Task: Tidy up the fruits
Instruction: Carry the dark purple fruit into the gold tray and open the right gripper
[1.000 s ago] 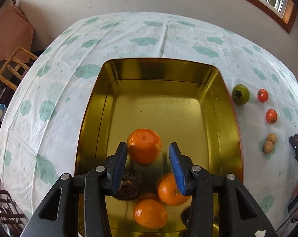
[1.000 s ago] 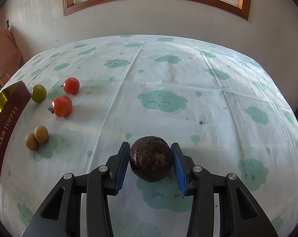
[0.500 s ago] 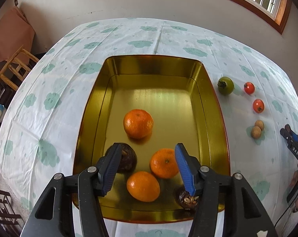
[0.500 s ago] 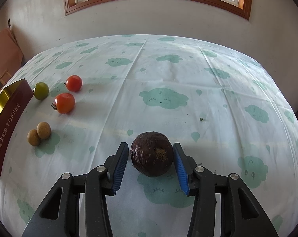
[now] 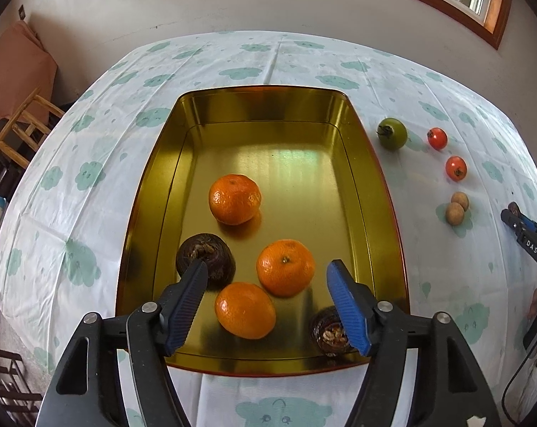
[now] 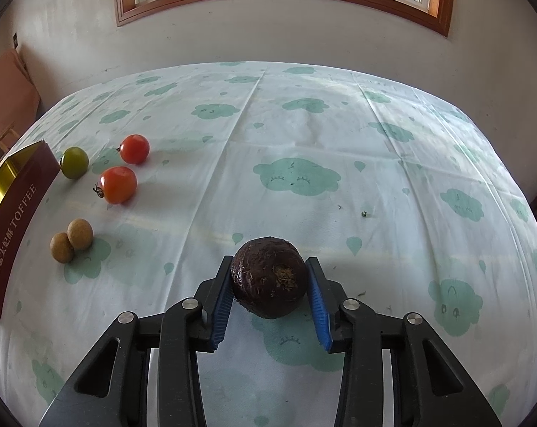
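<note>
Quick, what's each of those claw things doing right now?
Left gripper: open, just opening, holding nothing, above the gold tin.
Right gripper: just closing on the dark brown fruit.

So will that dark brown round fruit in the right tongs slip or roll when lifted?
The dark brown round fruit looks rough-skinned, so the closing right tongs should hold it. It is nearly spherical and would likely roll on the cloud-print tablecloth if released.

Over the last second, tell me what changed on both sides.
The left gripper has pulled back over the tin, jaws just opening, nothing between them. The right gripper's jaws closed onto the dark fruit, pads now pressing it. The oranges, tomatoes and small brown fruits stayed put.
</note>
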A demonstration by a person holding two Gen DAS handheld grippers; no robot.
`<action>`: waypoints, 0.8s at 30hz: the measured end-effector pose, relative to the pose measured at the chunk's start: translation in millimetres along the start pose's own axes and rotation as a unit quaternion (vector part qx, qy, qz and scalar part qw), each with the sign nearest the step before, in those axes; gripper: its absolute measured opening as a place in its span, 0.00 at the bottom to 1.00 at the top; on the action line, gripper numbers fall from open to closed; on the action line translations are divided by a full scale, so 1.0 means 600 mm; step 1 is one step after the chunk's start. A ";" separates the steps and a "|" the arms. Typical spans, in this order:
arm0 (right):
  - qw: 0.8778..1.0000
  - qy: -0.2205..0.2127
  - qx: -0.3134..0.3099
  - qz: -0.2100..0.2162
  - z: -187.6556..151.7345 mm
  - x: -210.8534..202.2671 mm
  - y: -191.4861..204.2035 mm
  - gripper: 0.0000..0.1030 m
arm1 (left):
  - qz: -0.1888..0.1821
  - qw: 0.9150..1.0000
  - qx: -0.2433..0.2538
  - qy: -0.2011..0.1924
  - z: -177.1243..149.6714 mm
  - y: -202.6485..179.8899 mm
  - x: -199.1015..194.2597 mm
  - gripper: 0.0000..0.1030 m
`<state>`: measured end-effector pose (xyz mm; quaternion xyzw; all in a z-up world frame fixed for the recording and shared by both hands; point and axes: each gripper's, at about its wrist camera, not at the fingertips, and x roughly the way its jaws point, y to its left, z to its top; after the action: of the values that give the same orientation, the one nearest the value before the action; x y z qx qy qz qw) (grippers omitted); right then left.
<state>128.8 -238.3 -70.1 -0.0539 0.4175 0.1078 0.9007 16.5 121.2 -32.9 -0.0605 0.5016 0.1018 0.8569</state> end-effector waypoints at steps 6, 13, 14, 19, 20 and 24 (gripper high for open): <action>1.000 -0.002 -0.012 0.011 -0.003 -0.018 0.016 0.39 | 0.004 1.000 0.000 -0.014 -0.002 0.002 -0.013 0.69; 0.997 -0.021 -0.035 0.058 0.007 -0.058 0.085 0.39 | 0.013 1.000 -0.013 -0.025 -0.001 0.021 -0.025 0.71; 0.997 -0.023 -0.042 0.065 0.008 -0.065 0.101 0.39 | 0.017 0.999 -0.016 -0.027 -0.002 0.027 -0.028 0.71; 0.990 -0.033 -0.076 0.118 0.020 -0.088 0.190 0.39 | 0.027 0.999 -0.033 -0.033 -0.004 0.053 -0.038 0.72; 0.988 -0.035 -0.082 0.125 0.021 -0.092 0.205 0.39 | 0.031 0.998 -0.038 -0.034 -0.005 0.060 -0.039 0.72; 0.979 -0.041 -0.109 0.166 0.030 -0.110 0.278 0.39 | 0.039 0.997 -0.054 -0.037 -0.009 0.084 -0.047 0.72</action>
<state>60.8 -83.1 -9.3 -0.0778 0.3690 0.3027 0.8753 -13.3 165.7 -11.2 -0.0837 0.4654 0.1644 0.8657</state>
